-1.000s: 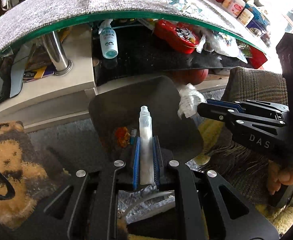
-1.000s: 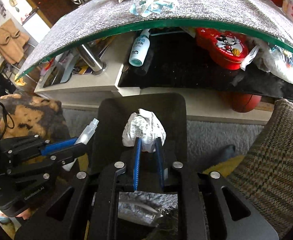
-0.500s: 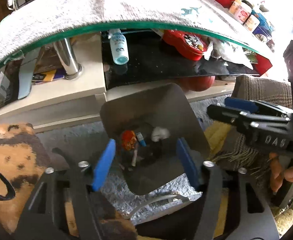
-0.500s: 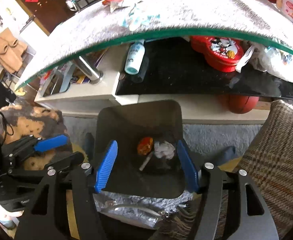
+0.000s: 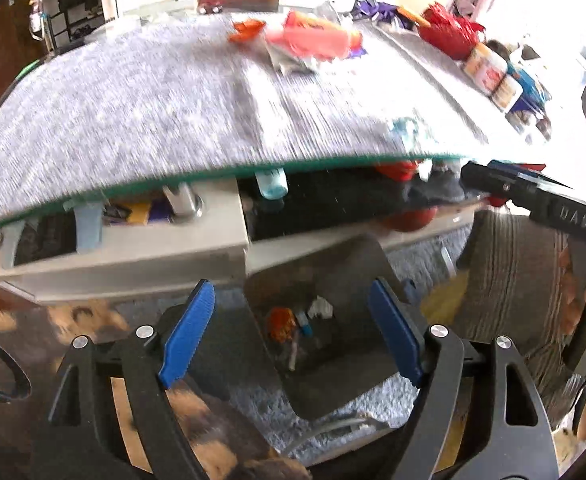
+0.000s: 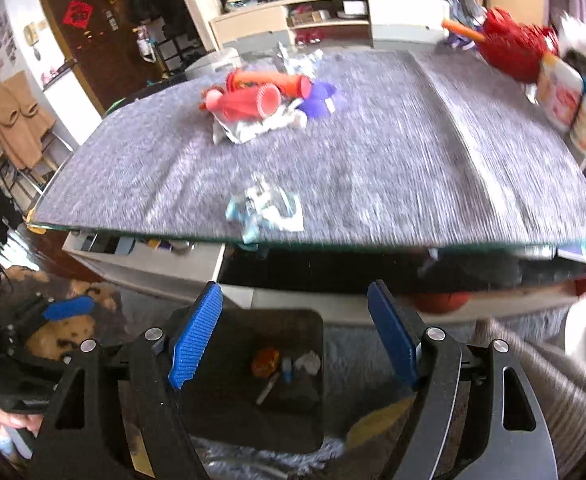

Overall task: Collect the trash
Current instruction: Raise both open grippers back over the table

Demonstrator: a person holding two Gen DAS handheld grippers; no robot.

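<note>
My left gripper [image 5: 293, 334] hangs over the dark bin [image 5: 345, 260] on the floor, its jaws opening with nothing between them. My right gripper [image 6: 293, 340] is above the same bin [image 6: 221, 412], its jaws also opening and empty. In the bin lie an orange wrapper [image 6: 266, 361], a crumpled white paper [image 6: 308, 362] and a small clear bottle [image 6: 268, 390]. On the grey table mat [image 6: 393, 152] a blue-white crumpled wrapper [image 6: 267, 208] lies near the front edge. A heap of pink cups on foil [image 6: 249, 106] lies farther back.
A glass table edge [image 5: 213, 168] overhangs a lower shelf holding a bottle and a red tin. A red bag [image 6: 513, 50] and jars [image 6: 559, 94] stand at the table's right. A plaid cushion [image 5: 509, 264] and a spotted cushion flank the bin.
Both grippers opened. The bottle fell from the left and the paper ball from the right into the bin. Both hands rose and tilted up, bringing the table top into view.
</note>
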